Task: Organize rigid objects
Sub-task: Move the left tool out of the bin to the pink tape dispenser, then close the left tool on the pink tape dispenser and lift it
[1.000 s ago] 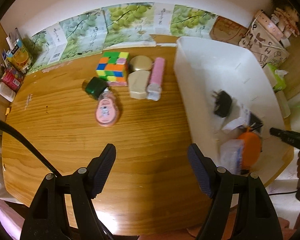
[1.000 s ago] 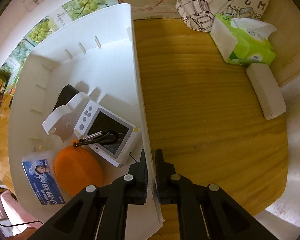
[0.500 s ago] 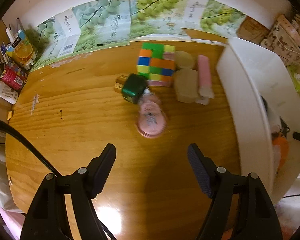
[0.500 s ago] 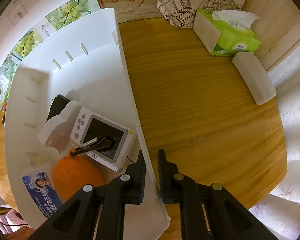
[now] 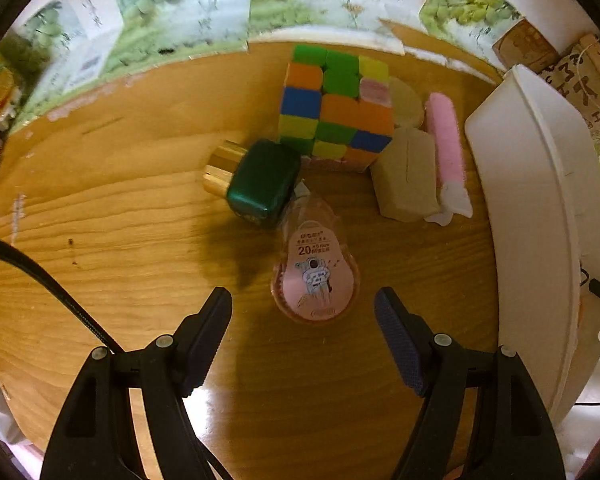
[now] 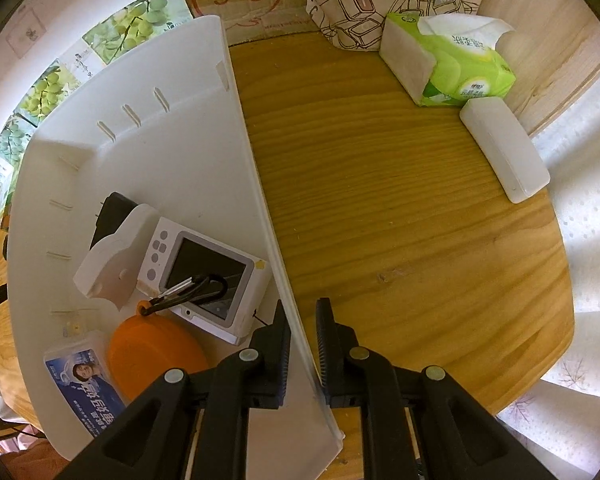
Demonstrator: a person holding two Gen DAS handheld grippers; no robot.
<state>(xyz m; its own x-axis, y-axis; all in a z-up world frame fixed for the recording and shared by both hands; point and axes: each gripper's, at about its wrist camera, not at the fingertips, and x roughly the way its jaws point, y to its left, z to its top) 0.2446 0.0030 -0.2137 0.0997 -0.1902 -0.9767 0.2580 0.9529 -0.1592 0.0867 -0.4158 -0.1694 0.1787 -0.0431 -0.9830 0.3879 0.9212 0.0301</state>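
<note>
My left gripper (image 5: 303, 300) hangs open over the wooden table, its fingertips on either side of a pink tape dispenser (image 5: 314, 280) without touching it. Behind it lie a dark green bottle (image 5: 262, 184) with a gold cap, a colour cube (image 5: 336, 108), a beige box (image 5: 408, 172), a round beige lid (image 5: 406, 102) and a pink tube (image 5: 446, 140). My right gripper (image 6: 302, 316) is shut on the near wall of the white bin (image 6: 252, 160). Inside the bin lie a white screen device (image 6: 208, 272), an orange disc (image 6: 152, 352), a carabiner (image 6: 192, 288) and a blue-labelled box (image 6: 84, 380).
The white bin (image 5: 540, 200) stands right of the loose objects. Grape-print cartons (image 5: 180, 12) line the back wall. Right of the bin are a green tissue pack (image 6: 456, 68), a white case (image 6: 504, 156) and a printed bag (image 6: 380, 0). Bare wood lies between them.
My left gripper has come down and over toward the loose objects, so the pink dispenser now sits between its fingertips. The right gripper stays on the bin wall, fingers a touch wider.
</note>
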